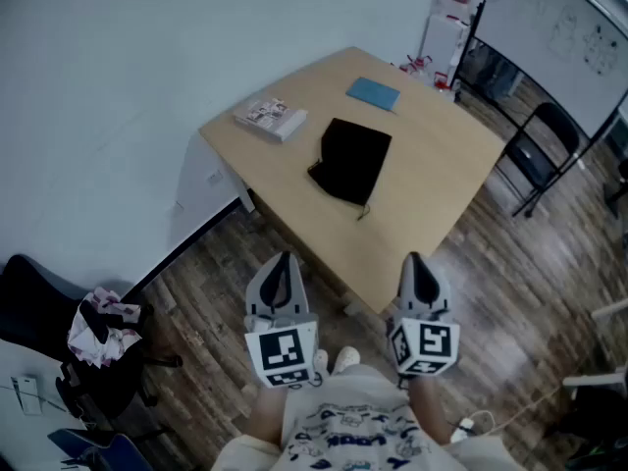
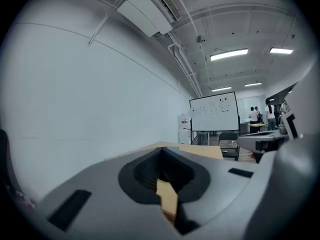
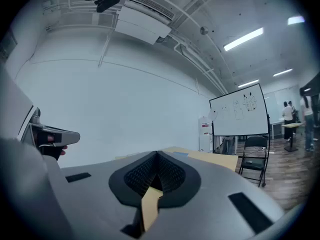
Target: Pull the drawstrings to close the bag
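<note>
A black drawstring bag lies flat near the middle of the wooden table, with its cord end trailing toward the near edge. My left gripper and right gripper are held side by side short of the table's near edge, over the floor, well apart from the bag. Both point roughly level toward the table with jaws shut and nothing between them. In the left gripper view and the right gripper view the jaw tips meet; the bag is hidden behind them.
A small printed box and a blue booklet lie on the far part of the table. A black folding chair and a whiteboard stand to the right. An office chair with cloth is at the left. People stand far off.
</note>
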Action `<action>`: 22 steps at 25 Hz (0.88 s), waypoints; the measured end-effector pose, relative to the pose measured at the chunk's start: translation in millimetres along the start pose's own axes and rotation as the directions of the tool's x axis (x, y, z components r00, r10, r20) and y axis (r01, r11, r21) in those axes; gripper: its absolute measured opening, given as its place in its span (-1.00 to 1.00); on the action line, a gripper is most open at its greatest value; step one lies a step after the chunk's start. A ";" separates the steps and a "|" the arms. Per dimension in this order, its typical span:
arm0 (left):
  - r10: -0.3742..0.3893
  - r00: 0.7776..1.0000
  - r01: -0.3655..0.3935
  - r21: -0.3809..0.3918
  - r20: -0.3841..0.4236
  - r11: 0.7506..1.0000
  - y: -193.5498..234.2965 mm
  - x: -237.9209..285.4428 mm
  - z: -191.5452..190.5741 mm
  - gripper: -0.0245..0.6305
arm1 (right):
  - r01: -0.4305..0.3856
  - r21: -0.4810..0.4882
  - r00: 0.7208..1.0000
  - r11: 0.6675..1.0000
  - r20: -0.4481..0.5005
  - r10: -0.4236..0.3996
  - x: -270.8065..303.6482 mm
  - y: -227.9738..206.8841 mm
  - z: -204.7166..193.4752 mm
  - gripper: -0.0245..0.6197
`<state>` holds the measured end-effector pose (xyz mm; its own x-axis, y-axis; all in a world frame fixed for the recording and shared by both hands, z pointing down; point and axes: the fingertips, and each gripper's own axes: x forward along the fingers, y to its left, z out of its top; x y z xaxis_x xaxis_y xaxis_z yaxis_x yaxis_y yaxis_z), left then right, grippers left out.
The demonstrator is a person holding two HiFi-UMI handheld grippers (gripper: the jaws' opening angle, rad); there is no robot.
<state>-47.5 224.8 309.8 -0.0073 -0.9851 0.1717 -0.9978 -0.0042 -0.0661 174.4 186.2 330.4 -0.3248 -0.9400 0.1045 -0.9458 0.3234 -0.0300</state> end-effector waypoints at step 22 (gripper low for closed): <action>0.051 0.996 -0.052 -0.011 -0.069 0.999 3.0 30.2 -24.5 -0.93 | -0.045 -0.005 0.991 0.999 -0.124 0.044 42.6 -11.3 -35.8 -0.92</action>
<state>-52.3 199.2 338.8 -0.0631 -0.9697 0.2358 -0.9967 0.0494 -0.0637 171.5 146.4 370.8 -0.3632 -0.9039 0.2258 -0.9300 0.3663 -0.0293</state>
